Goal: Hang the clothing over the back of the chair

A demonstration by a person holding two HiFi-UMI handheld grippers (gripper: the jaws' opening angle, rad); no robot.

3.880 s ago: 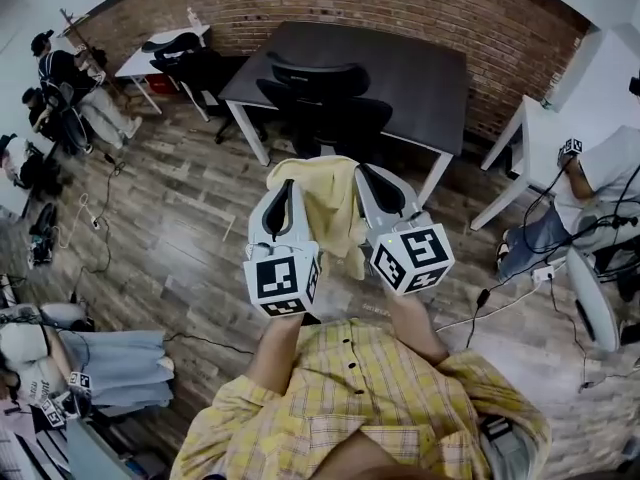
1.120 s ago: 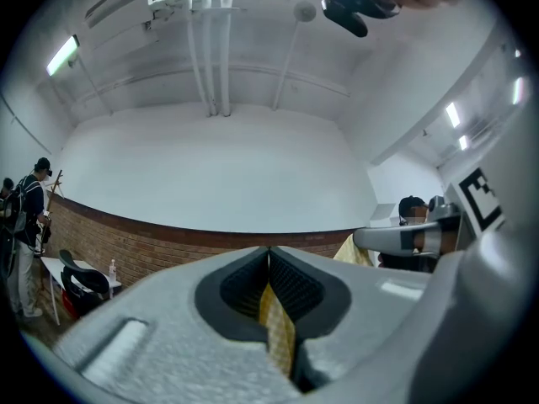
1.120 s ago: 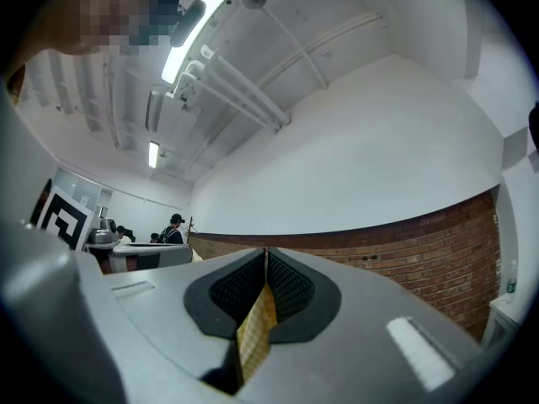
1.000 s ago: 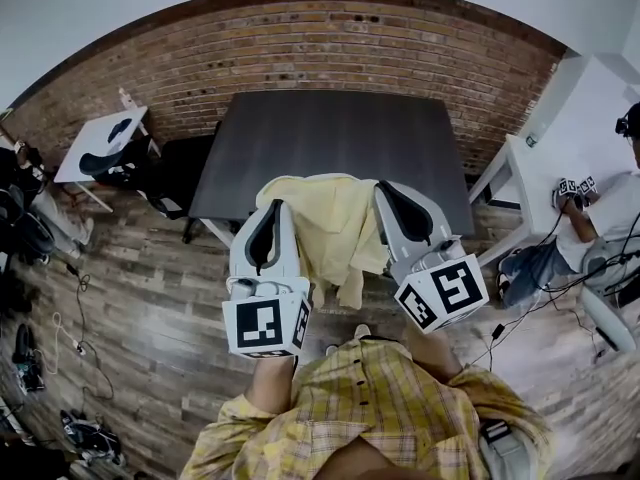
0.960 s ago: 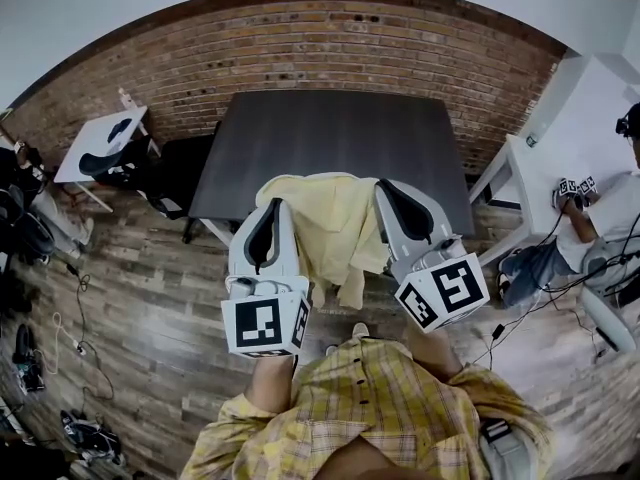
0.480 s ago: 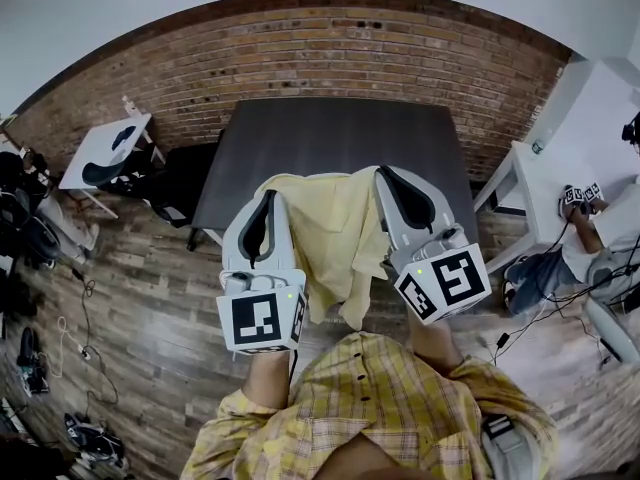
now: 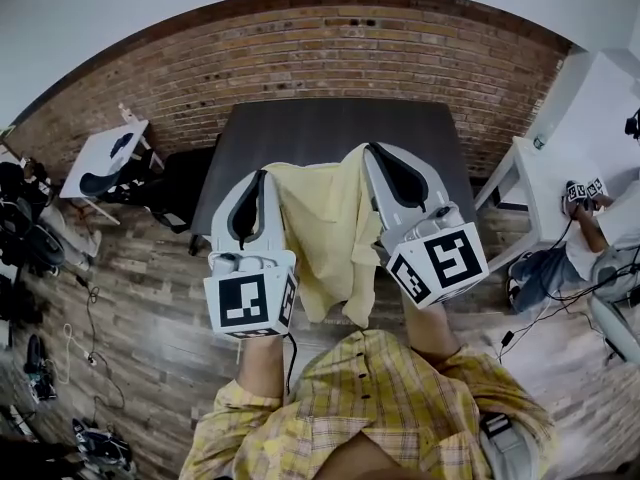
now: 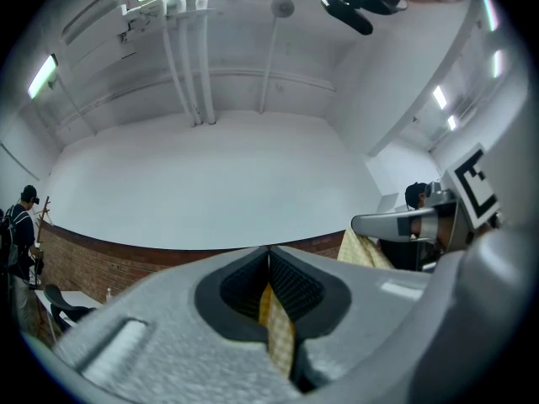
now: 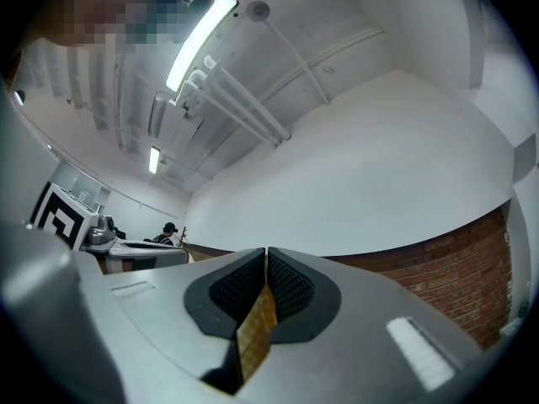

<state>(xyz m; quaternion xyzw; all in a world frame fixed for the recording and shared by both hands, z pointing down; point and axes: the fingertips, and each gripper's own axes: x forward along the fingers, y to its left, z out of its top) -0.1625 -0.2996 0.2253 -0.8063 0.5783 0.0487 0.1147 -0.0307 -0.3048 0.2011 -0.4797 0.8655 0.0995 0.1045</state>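
Table stands ahead, and we see no chair back beneath the yellow shirt, so the hanging is all yet to do. We hold it aloft between left gripper and right gripper, each pinched tight on its top edge.

Item, near centre: right gripper, jaws closed on a strip of yellow checked clothing, which I see pinched between the dark ribbed pads.
Item, left: left gripper, with its marker cube at the edge.
Item, far left: a person in a dark cap.
Item, above: lit ceiling tube; white pipes.
Item, right: brick wall below a white wall.
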